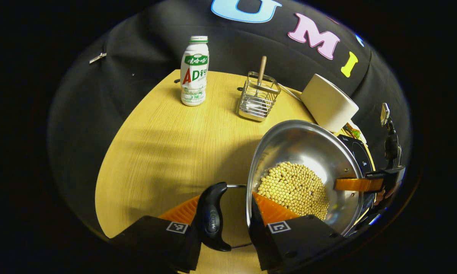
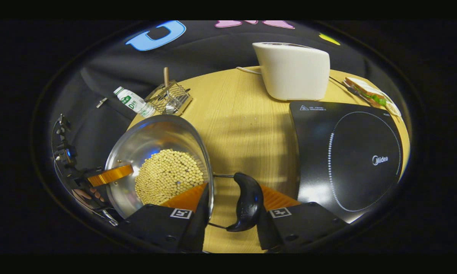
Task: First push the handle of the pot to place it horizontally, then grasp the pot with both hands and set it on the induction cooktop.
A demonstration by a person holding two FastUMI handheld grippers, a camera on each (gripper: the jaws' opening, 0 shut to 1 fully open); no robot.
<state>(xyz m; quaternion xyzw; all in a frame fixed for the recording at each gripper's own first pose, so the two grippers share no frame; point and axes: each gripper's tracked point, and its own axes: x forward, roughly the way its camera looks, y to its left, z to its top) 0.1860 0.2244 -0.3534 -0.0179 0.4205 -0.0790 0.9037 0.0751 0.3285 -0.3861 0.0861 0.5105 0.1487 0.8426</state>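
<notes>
A steel pot (image 1: 308, 148) (image 2: 152, 137) half full of pale beans hangs between both grippers, left of the black induction cooktop (image 2: 346, 160) (image 1: 360, 152). In the left gripper view, my left gripper (image 1: 224, 198) is shut across the pot's wall: one finger lies against the black side handle (image 1: 212, 220), the other inside the rim. In the right gripper view, my right gripper (image 2: 234, 190) grips the opposite black handle (image 2: 247, 201) and rim the same way. Each view shows the other gripper's finger hooked over the far rim. Whether the pot's base touches the table is hidden.
On the wooden table (image 1: 156, 152) (image 2: 243, 114) stand a white drink bottle (image 1: 194, 76), a wire rack (image 1: 257, 99) holding a wooden-handled tool, and a white toaster (image 2: 293, 70) behind the cooktop. A sandwich (image 2: 369, 91) lies at the far right.
</notes>
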